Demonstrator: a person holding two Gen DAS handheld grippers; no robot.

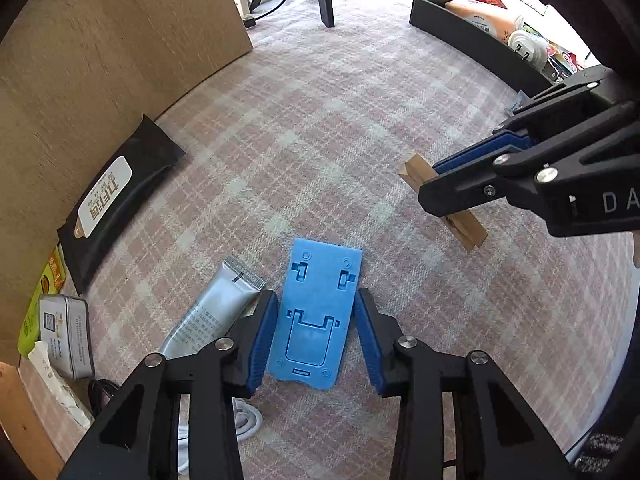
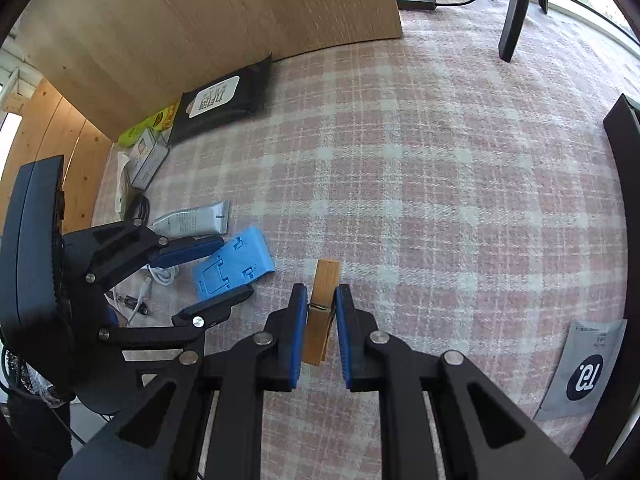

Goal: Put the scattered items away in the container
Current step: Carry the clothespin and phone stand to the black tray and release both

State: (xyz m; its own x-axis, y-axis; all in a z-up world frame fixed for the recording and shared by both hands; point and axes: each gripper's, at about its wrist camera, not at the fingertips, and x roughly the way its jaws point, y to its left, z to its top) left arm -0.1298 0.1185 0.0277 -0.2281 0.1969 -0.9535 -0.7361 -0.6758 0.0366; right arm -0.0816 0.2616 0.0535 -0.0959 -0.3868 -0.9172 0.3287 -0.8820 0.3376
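Note:
A blue plastic phone stand (image 1: 316, 312) lies flat on the pink plaid cloth. My left gripper (image 1: 316, 300) is open, with a finger on either side of the stand; it also shows in the right wrist view (image 2: 228, 268). My right gripper (image 2: 321, 296) is shut on a wooden clothespin (image 2: 323, 312) and holds it above the cloth; it shows in the left wrist view (image 1: 430, 184) too, to the right of the stand. A black container (image 1: 476, 44) with several items inside stands at the far right.
A silver tube (image 1: 212, 316) lies just left of the stand. A black wipes pack (image 1: 116, 200), a small tin (image 1: 68, 336), a green packet (image 1: 36, 312) and a white cable (image 1: 244, 420) lie along the wooden board (image 1: 100, 60). A grey sachet (image 2: 584, 368) lies near the container's wall (image 2: 624, 168).

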